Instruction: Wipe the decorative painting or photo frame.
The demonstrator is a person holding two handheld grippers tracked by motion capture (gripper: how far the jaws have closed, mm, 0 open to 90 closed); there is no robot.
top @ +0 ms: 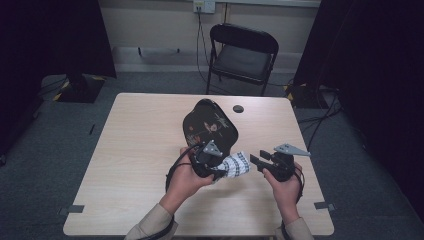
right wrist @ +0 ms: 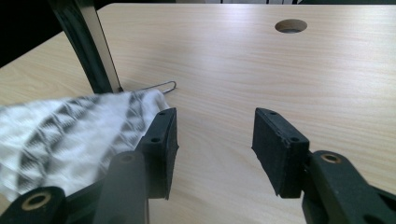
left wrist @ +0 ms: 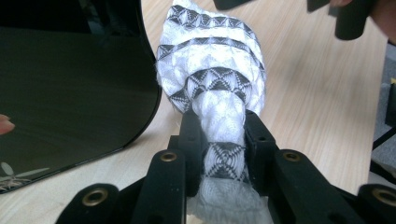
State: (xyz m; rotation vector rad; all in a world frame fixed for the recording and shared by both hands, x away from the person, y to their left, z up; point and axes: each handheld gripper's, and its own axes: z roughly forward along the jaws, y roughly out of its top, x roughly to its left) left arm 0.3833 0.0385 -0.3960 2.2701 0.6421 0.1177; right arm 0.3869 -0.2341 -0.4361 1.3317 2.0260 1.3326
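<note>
A glossy black tray (top: 207, 125) with a painted pattern stands tilted on its edge at mid-table; its dark face (left wrist: 70, 93) is on the left of the left gripper view. My left gripper (top: 221, 172) is shut on a white cloth (left wrist: 215, 79) with black geometric bands, bunched between its pads (left wrist: 191, 135). The cloth (top: 237, 165) sticks out to the right toward my right gripper (top: 256, 161). That right gripper (right wrist: 215, 140) stands open with nothing between its jaws; the cloth's end (right wrist: 70, 135) lies just outside its left pad (right wrist: 163, 140), above the wooden table (top: 140, 150).
A round cable hole (top: 238, 108) sits at the table's far edge (right wrist: 290, 25). A thin wire piece (right wrist: 161, 86) lies at the foot of the tray's edge (right wrist: 88, 46). A black folding chair (top: 242, 55) stands beyond the table. Bare tabletop spreads left and right of the hands.
</note>
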